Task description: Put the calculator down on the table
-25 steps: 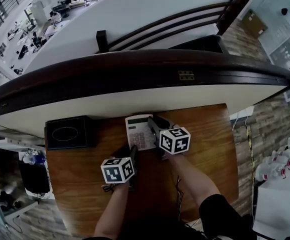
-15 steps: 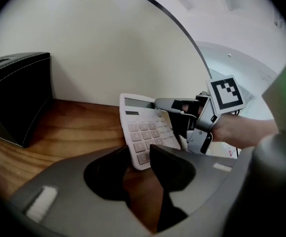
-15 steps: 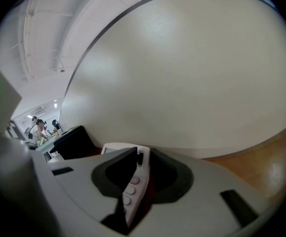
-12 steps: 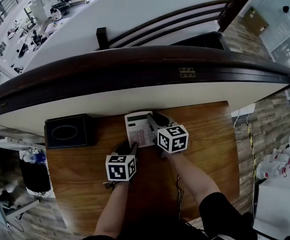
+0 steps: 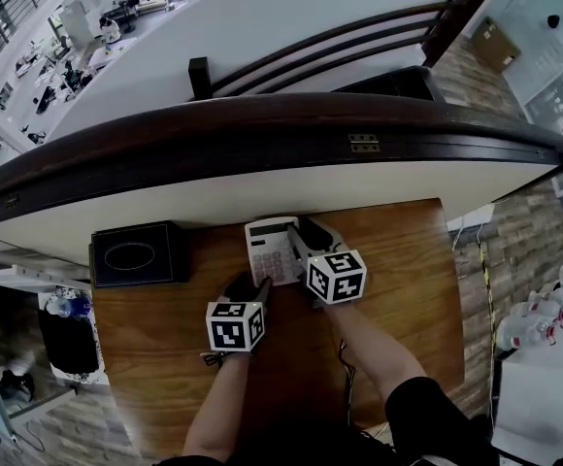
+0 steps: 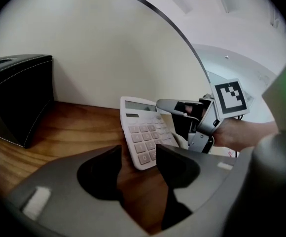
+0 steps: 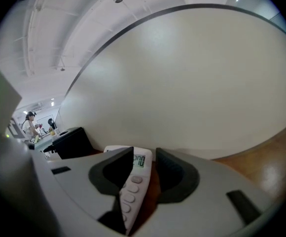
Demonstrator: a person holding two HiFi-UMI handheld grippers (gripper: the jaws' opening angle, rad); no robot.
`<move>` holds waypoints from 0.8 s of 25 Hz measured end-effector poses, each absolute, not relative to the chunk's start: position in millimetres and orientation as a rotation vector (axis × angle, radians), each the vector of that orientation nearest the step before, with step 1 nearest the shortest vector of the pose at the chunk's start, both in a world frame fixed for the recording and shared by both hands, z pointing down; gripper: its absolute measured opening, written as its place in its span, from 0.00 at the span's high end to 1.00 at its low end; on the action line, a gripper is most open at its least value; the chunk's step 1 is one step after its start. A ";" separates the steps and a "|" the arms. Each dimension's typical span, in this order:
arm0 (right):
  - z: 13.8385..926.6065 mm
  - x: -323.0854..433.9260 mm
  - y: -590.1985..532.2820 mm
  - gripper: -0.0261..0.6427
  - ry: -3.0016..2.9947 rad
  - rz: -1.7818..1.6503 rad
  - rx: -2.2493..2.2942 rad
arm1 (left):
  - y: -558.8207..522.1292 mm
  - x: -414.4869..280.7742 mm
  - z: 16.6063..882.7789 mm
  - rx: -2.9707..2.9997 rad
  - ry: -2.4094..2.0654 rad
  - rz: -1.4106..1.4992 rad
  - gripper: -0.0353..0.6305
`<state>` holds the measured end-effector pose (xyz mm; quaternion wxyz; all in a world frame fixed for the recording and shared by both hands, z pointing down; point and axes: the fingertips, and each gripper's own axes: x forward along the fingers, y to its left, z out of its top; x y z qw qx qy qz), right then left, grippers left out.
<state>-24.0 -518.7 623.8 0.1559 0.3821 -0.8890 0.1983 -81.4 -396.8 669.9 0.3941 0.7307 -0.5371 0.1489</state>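
Note:
A white calculator (image 5: 267, 246) is at the far edge of the wooden table (image 5: 398, 260), against the curved white wall. My right gripper (image 5: 306, 236) is shut on its right side; in the right gripper view the calculator (image 7: 133, 181) stands edge-on and tilted between the jaws (image 7: 144, 157). My left gripper (image 5: 252, 287) is at its near end with its jaws opening. In the left gripper view the calculator's (image 6: 140, 127) near corner lies between the tips (image 6: 139, 154) with wood showing beside it. The right gripper (image 6: 182, 110) shows there too.
A black box (image 5: 131, 255) with an oval opening on top stands at the table's far left, also seen as the black box (image 6: 15, 98) in the left gripper view. The white wall (image 5: 262, 197) with its dark rail closes off the far side. A wooden chair (image 5: 320, 51) stands beyond.
The left gripper has rolled slightly and shifted a little right. The calculator and the right gripper have stayed where they were.

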 end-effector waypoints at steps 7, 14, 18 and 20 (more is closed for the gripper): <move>606.7 -13.0 -494.5 0.80 -2.554 0.545 1.103 | -383.9 -89.7 657.3 1.849 -1.404 0.290 0.64; 584.2 1.4 -443.5 0.80 -2.571 0.504 1.082 | -358.9 -92.5 618.0 1.941 -1.497 0.256 0.67; 572.5 17.7 -406.3 0.85 -2.563 0.495 1.087 | -336.2 -87.8 597.9 1.977 -1.549 0.250 0.85; 568.6 25.3 -386.8 0.88 -2.562 0.502 1.091 | -323.8 -86.3 590.2 1.988 -1.574 0.241 0.91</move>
